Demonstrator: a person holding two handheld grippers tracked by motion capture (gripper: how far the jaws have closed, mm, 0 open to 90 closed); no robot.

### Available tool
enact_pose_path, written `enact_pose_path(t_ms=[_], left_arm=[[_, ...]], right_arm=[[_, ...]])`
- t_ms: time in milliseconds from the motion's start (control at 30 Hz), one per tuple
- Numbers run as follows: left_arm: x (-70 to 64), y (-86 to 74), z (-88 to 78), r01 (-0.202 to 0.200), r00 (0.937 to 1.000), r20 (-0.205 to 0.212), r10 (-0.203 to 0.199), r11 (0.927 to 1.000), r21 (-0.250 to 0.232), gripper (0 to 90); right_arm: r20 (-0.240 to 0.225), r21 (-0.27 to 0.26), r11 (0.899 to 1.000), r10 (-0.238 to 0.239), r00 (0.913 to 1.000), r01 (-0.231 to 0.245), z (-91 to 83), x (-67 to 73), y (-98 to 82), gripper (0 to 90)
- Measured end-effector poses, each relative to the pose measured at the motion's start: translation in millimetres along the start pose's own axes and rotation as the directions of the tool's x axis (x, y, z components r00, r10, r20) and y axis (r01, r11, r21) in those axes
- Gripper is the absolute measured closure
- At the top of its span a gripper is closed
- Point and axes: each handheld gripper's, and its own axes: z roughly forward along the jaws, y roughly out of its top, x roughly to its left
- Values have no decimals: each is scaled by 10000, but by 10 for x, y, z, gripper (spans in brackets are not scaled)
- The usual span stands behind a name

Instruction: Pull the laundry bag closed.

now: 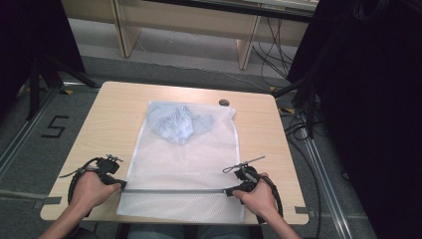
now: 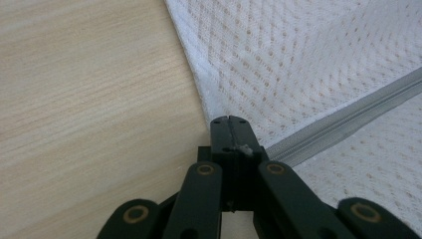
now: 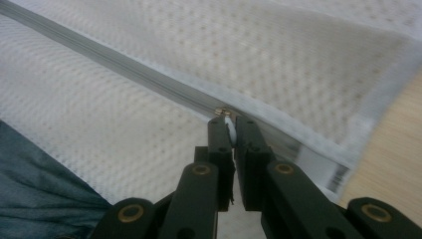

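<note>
White mesh laundry bag (image 1: pixel 184 169), a flat rectangle of perforated netting, lies at the centre of the pale wooden table (image 1: pixel 109 119), its near edge hanging over the table's 6 o'clock side. A grey zipper (image 1: pixel 174 190) runs straight across it near that end. The left gripper (image 1: pixel 121 185) sits at the bag's 9 o'clock edge, jaws clenched on the fabric at the zipper's end. The right gripper (image 1: pixel 230 191), at the 3 o'clock end, is clamped on the small white zipper pull (image 3: pixel 229 127). A crumpled light-blue garment (image 1: pixel 176 121) shows through the mesh toward 12 o'clock.
</note>
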Motion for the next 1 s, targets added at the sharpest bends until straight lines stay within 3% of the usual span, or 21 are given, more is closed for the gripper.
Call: enact_pose_path(t_ms=[33,67,433,600,700,767,800,833,867,967,1000], left_arm=[[0,-1,0,6,10000,2,-6,10000,-3,900],[2,-1,1,9,10000,5,-9,10000,-16,900],[-3,0,0,26,10000,-14,-26,10000,-10,900],[1,-8,-2,-63,10000,-10,63,10000,-31,900],[-10,-24,-6,-120,9999,-90,119,9998,-134,899],[-12,-30,-15,-157,9998,-86,154,9995,-269,896],[-12,-28,-31,-34,10000,-2,34,9978,-656,883],[5,-8,-68,-289,9995,-117,280,9961,-831,836],[20,4,-99,-510,9987,-141,499,9944,-930,822],[30,4,-144,-433,9987,-328,382,9840,-1731,770],[42,4,-149,-433,9985,-404,360,9797,-1955,754]], right_arm=[[-40,-21,9999,-105,9999,105,-4,-44,-12,872],[41,38,9999,114,9999,-114,-12,-69,-28,872],[419,-50,9978,669,9969,-667,-74,-341,-143,872],[428,-246,9983,545,9976,-535,-59,-350,-139,868],[-219,-428,9986,290,9993,-299,-105,-379,-158,854],[-400,-1048,9935,400,9984,-440,-176,-418,-195,800],[-505,-1260,9906,475,9976,-535,-207,-435,-208,781],[-468,-1664,9836,621,9970,-691,-247,-464,-227,772],[-484,-1800,9805,713,9963,-790,-276,-487,-239,764],[-335,-1907,9770,911,9953,-959,-311,-568,-250,739],[-427,-1996,9677,1483,9880,-1539,-309,-570,-262,739]])
